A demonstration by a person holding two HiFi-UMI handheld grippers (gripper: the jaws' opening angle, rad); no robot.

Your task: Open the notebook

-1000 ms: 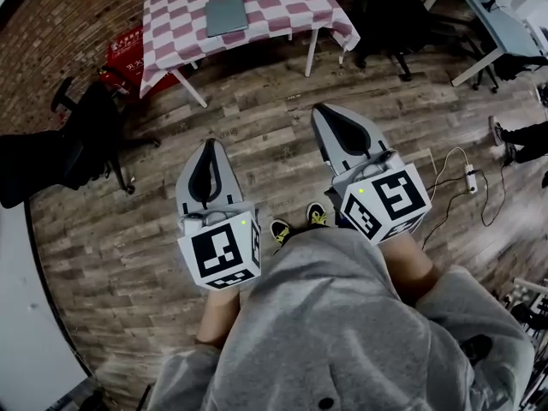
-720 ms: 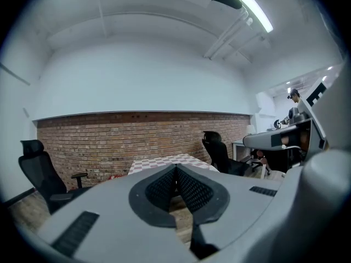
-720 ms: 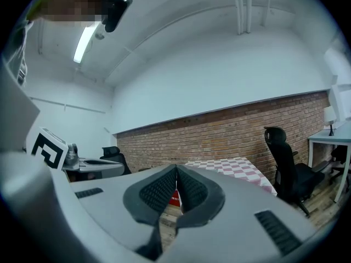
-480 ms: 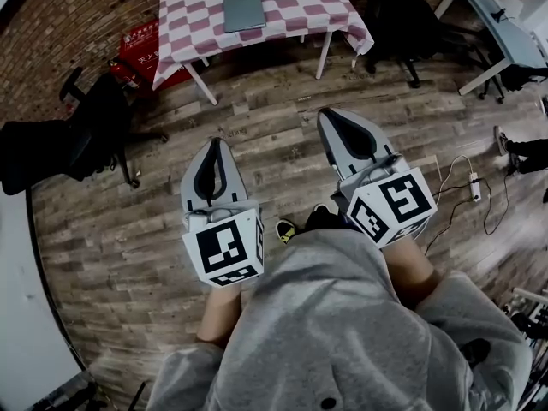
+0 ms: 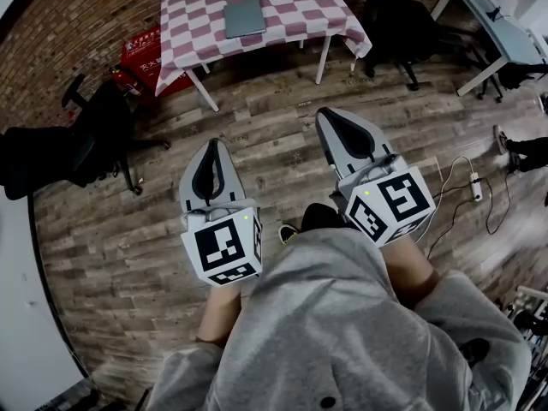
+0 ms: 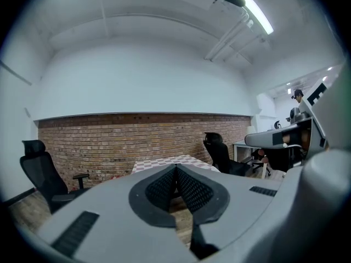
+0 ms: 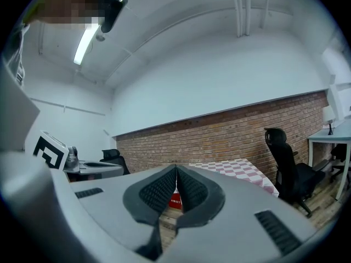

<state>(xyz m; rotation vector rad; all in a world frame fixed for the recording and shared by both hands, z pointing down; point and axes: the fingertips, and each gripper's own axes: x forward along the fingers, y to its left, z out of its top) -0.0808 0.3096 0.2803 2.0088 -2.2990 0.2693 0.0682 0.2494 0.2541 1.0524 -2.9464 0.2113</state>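
Note:
A grey closed notebook (image 5: 244,17) lies flat on the table with the pink-and-white checked cloth (image 5: 295,7) at the top of the head view. The same table (image 6: 164,164) shows far ahead past the left jaws, and its cloth (image 7: 236,169) shows right of the right jaws. My left gripper (image 5: 211,144) hangs over the wooden floor, well short of the table, its jaws shut with nothing between them. My right gripper (image 5: 327,114) is held beside it, a little further forward, also shut and empty. Both point towards the table.
A black office chair (image 5: 94,139) stands left of the table, another (image 5: 398,20) right of it. A red box (image 5: 141,54) sits under the table's left side. A grey desk (image 5: 497,24) stands far right; a cable and power strip (image 5: 471,182) lie on the floor.
Both grippers and the person have moved forward towards the table; the table and notebook sit slightly lower and more to the right in the head view. The jaws stay shut.

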